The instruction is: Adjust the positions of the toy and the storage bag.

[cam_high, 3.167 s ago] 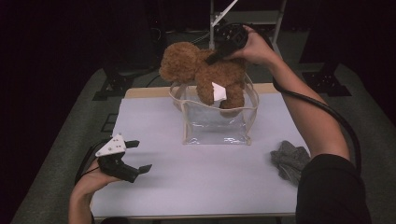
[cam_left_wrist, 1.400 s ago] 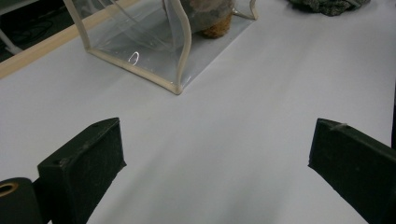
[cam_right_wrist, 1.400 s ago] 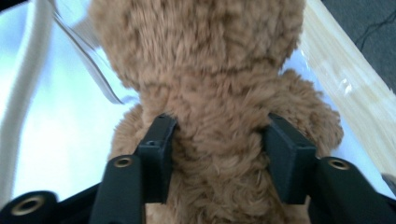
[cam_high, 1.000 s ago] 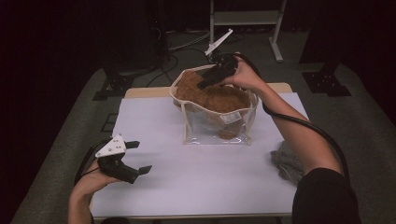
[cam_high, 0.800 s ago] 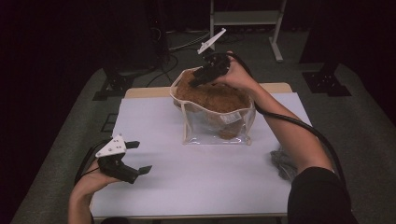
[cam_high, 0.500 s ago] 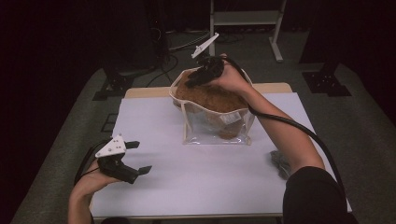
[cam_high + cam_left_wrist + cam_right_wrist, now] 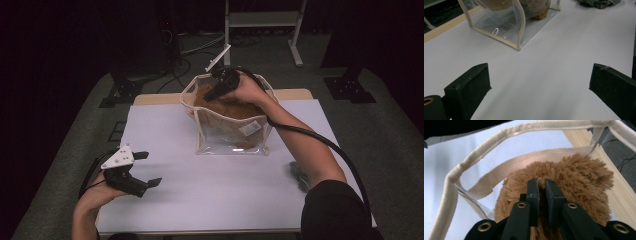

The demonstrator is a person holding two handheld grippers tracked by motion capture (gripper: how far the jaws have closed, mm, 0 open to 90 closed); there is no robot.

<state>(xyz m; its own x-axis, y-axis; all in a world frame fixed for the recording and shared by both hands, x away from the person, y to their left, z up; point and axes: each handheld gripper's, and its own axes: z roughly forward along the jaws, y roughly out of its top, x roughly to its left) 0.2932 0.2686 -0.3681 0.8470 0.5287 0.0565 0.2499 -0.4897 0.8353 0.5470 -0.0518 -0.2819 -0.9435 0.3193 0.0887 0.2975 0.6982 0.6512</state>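
A fluffy brown plush toy [image 7: 227, 107] sits inside a clear bag [image 7: 230, 142] with a cream strap rim [image 7: 474, 157], standing upright at the table's far middle. My right gripper [image 7: 212, 95] reaches into the bag's mouth from above. In the right gripper view its jaws [image 7: 541, 181] have just been closing and now stand shut, with the tips against the plush fur [image 7: 579, 177] and nothing visible between the pads. My left gripper [image 7: 149, 168] rests open near the table's front left. In the left gripper view it [image 7: 539, 75] faces the bag [image 7: 506, 27] across bare table.
A crumpled grey cloth [image 7: 300, 175] lies on the white table [image 7: 210, 200] at the right, beside the person's right forearm; it also lies beyond the bag as grey cloth [image 7: 599, 3]. A white rack [image 7: 260, 20] and dark stands stand on the floor behind the table.
The right hand has lowered the plush toy from above the bag into it, then sunk leftward over the bag's mouth with its jaws closing. The left gripper has stayed still.
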